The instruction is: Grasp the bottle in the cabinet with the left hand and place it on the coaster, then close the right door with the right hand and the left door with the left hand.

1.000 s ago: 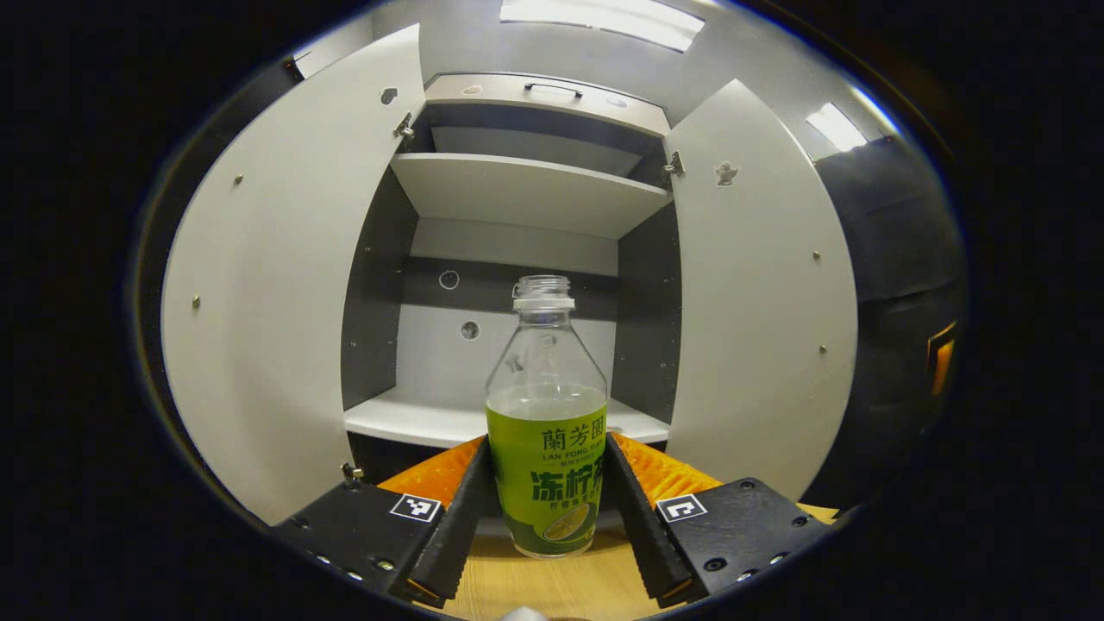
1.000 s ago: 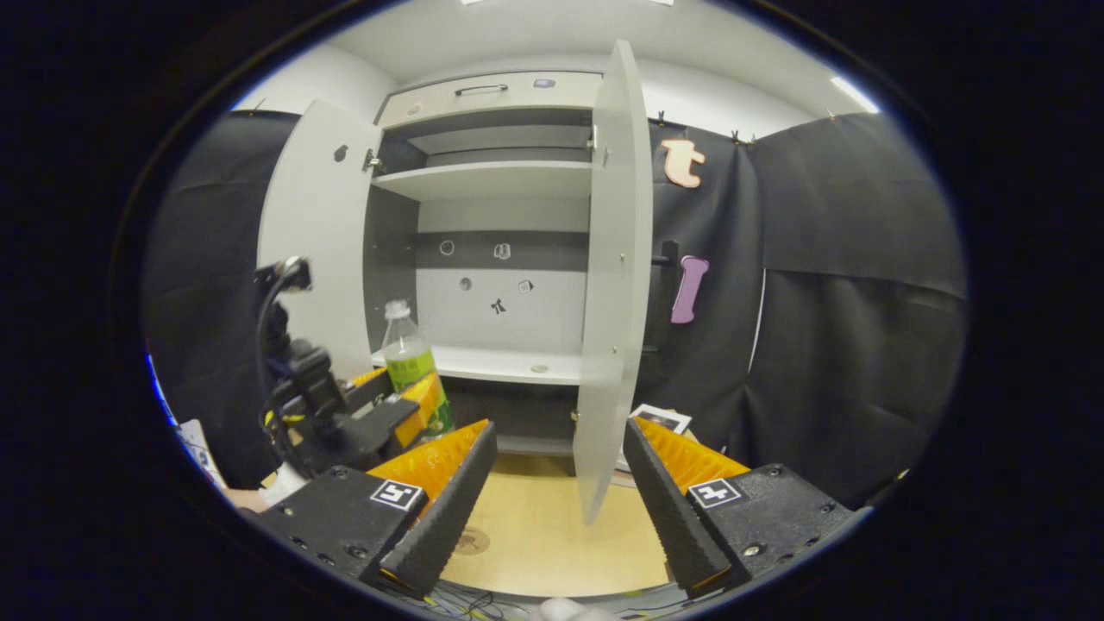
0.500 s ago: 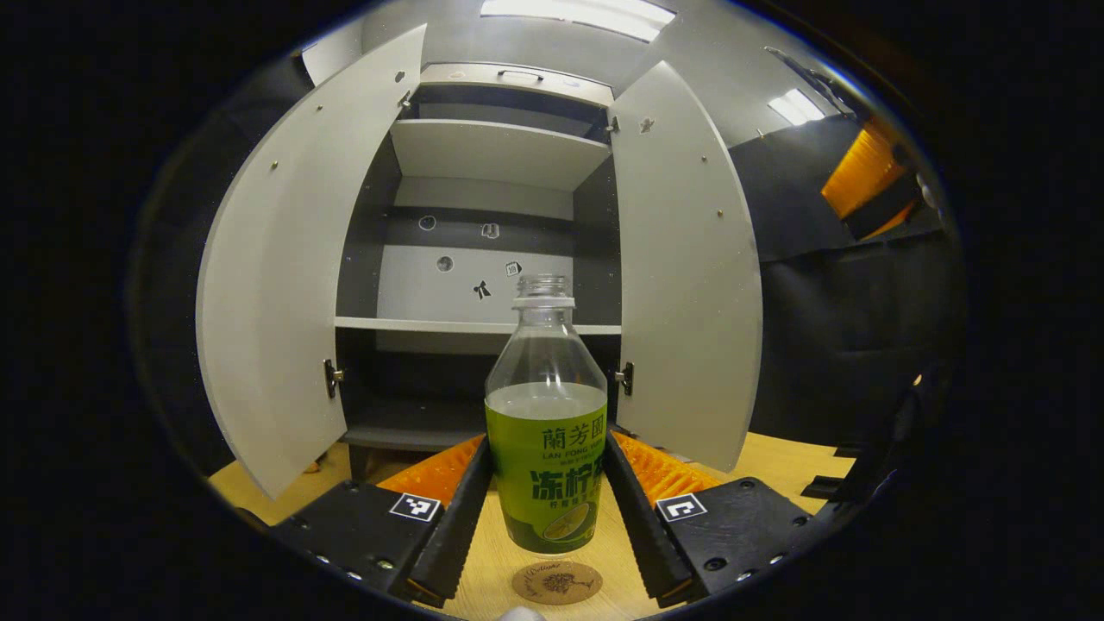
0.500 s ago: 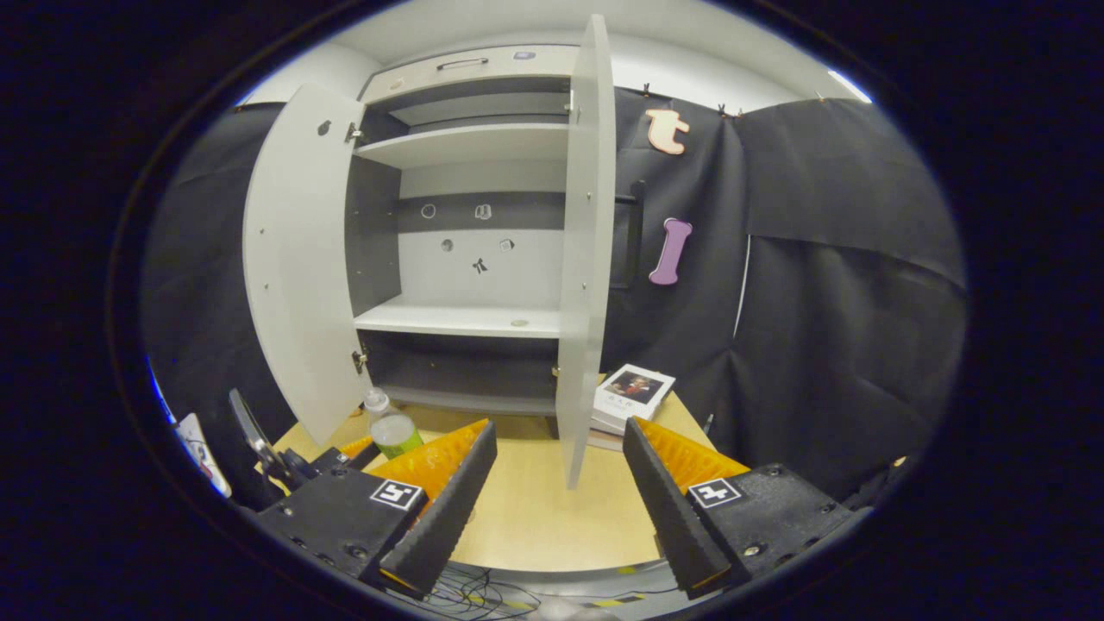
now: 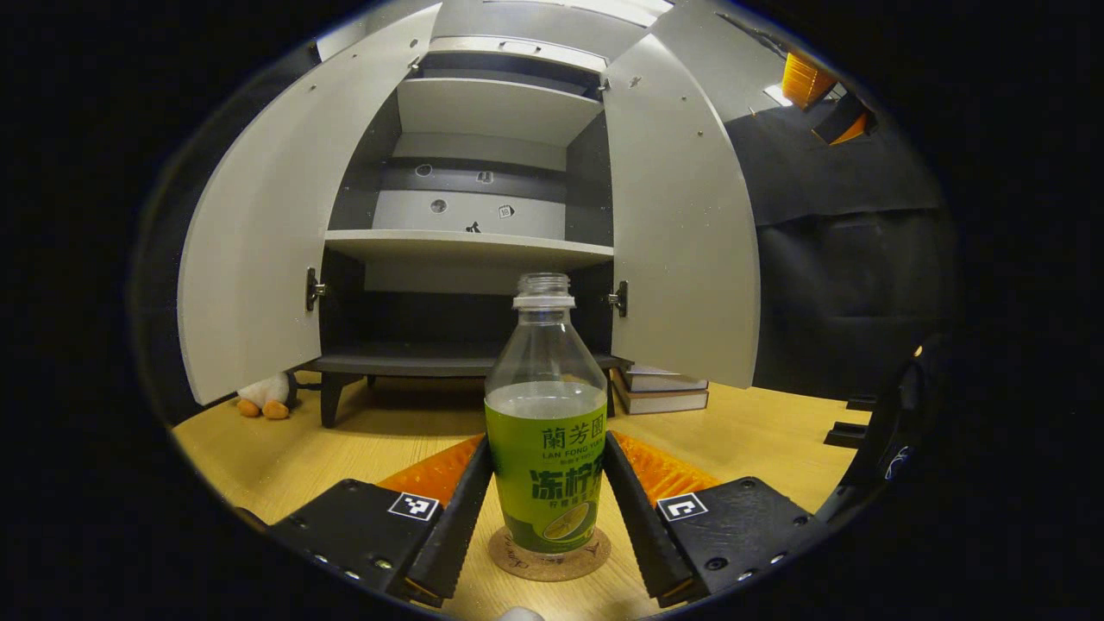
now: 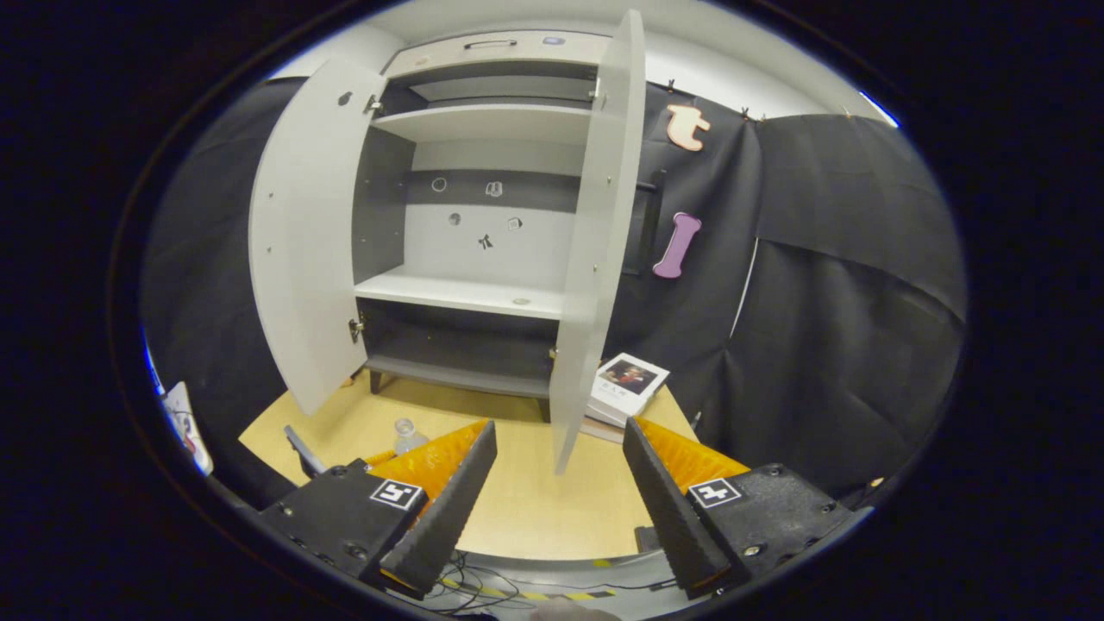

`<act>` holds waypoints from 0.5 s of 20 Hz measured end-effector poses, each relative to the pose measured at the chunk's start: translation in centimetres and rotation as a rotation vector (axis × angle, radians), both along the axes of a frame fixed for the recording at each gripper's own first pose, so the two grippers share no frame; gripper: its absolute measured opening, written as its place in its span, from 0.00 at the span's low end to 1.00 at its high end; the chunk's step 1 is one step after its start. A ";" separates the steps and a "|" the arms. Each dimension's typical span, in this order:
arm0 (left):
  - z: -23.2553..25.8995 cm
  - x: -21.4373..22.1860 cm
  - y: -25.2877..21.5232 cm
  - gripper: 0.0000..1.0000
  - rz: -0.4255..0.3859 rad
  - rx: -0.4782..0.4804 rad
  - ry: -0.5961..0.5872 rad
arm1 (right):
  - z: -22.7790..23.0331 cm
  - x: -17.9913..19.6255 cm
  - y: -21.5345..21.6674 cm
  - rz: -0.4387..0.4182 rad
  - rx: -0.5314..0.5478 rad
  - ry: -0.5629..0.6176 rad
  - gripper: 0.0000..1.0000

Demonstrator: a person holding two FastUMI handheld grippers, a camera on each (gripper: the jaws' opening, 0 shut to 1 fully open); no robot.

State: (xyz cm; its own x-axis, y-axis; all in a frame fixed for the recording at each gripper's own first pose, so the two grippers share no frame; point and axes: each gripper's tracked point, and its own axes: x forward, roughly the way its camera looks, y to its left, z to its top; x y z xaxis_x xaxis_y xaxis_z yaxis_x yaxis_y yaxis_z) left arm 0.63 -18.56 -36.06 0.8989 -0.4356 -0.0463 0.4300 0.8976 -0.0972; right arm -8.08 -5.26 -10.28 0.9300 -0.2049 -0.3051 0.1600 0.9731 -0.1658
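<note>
A clear bottle (image 5: 546, 431) with a green label and no cap stands upright on a round cork coaster (image 5: 549, 555) on the wooden table. My left gripper (image 5: 547, 500) is shut on the bottle, one finger pressing each side of the label. Behind it the cabinet (image 5: 466, 250) has its left door (image 5: 259, 233) and right door (image 5: 686, 224) swung wide. In the right gripper view my right gripper (image 6: 559, 492) hangs open and empty above the table, in front of the right door's edge (image 6: 595, 250). The bottle's neck (image 6: 405, 429) peeks from behind its left finger.
Stacked books (image 5: 660, 390) lie on the table right of the cabinet, also seen as books (image 6: 628, 385). A plush toy (image 5: 265, 395) sits by the cabinet's left leg. Cables (image 6: 483, 586) trail past the table's near edge. The black cloth wall (image 6: 828, 302) stands to the right.
My left gripper has come down with the bottle, which now rests on the coaster instead of hanging above it. My right gripper has risen a little and stays open.
</note>
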 end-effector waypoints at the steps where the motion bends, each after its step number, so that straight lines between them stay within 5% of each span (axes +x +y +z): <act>1: -0.2 -0.3 0.0 0.77 -0.002 0.002 0.000 | 0.0 0.0 0.1 0.002 -0.003 0.004 0.97; 4: 0.1 -0.8 -0.1 0.78 -0.011 0.011 -0.003 | 0.1 0.1 0.7 0.011 -0.001 0.006 0.98; 5: 0.4 -0.3 -0.1 0.94 -0.005 0.022 -0.004 | 0.2 0.1 0.9 0.015 0.003 0.006 0.98; 6: 1.0 -0.7 0.6 0.98 0.014 0.040 -0.012 | 0.2 0.0 1.0 0.016 0.007 0.004 0.98; 10: 6.0 -1.2 1.8 0.97 0.037 0.040 -0.078 | 1.0 0.3 1.8 0.023 0.029 -0.027 0.98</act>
